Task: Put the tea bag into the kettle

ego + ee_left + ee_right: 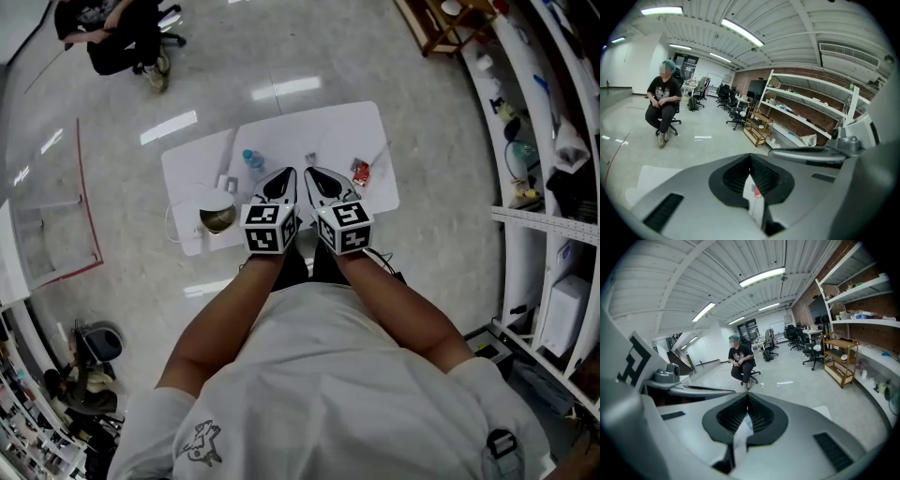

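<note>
A white table (328, 127) stands in front of me. On it a red tea bag (361, 172) lies at the right. An open white kettle (217, 216) with a shiny inside stands at the near left corner. My left gripper (286, 174) and right gripper (312, 174) hover side by side over the table's near middle, between kettle and tea bag. Both are shut with nothing between the jaws. In the left gripper view the jaws (750, 160) meet, and the tea bag (756, 190) shows through the gap below. The right gripper (747, 398) is likewise shut.
A small water bottle with a blue cap (251, 159) stands at the table's middle left, and a thin cable (379, 156) lies by the tea bag. A person sits on an office chair (122, 37) far off. Shelving (548, 187) lines the right wall.
</note>
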